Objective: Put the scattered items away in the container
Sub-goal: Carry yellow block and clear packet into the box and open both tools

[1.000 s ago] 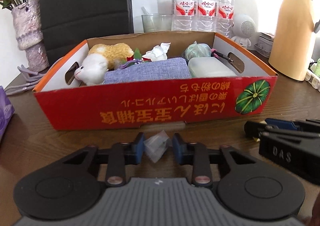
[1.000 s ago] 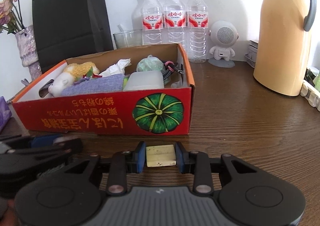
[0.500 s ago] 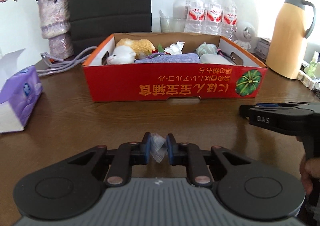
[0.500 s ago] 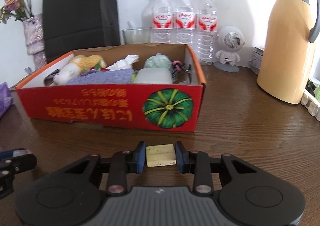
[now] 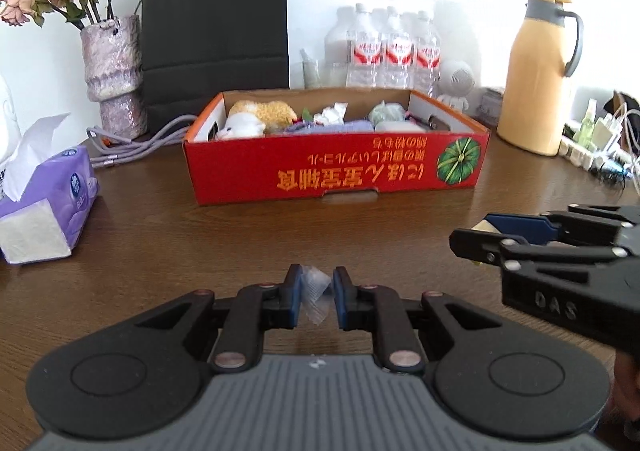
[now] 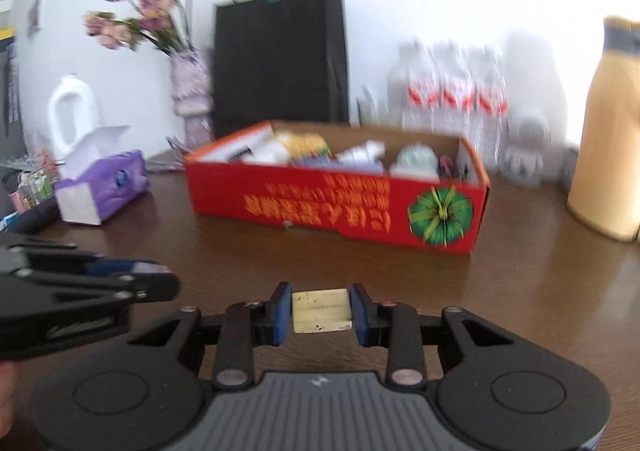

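The red cardboard box (image 5: pixel 336 171) stands on the brown table and holds a plush toy (image 5: pixel 256 117), a blue-grey cloth, crumpled tissue and other small items; it also shows in the right wrist view (image 6: pixel 336 203). My left gripper (image 5: pixel 317 299) is shut on a small clear plastic wrapper (image 5: pixel 316 293), well in front of the box. My right gripper (image 6: pixel 322 311) is shut on a cream rectangular eraser (image 6: pixel 322 311), also in front of the box. The right gripper shows at the right of the left wrist view (image 5: pixel 560 247).
A purple tissue pack (image 5: pixel 48 207) lies at the left. A vase of dried flowers (image 5: pixel 114 75), a black paper bag (image 5: pixel 216 27), water bottles (image 5: pixel 394 55), a small white speaker and a tan thermos jug (image 5: pixel 540 79) stand behind the box. Cables lie left of the box.
Both grippers have pulled back away from the box, each still holding its item. The right view has swung left and is blurred.
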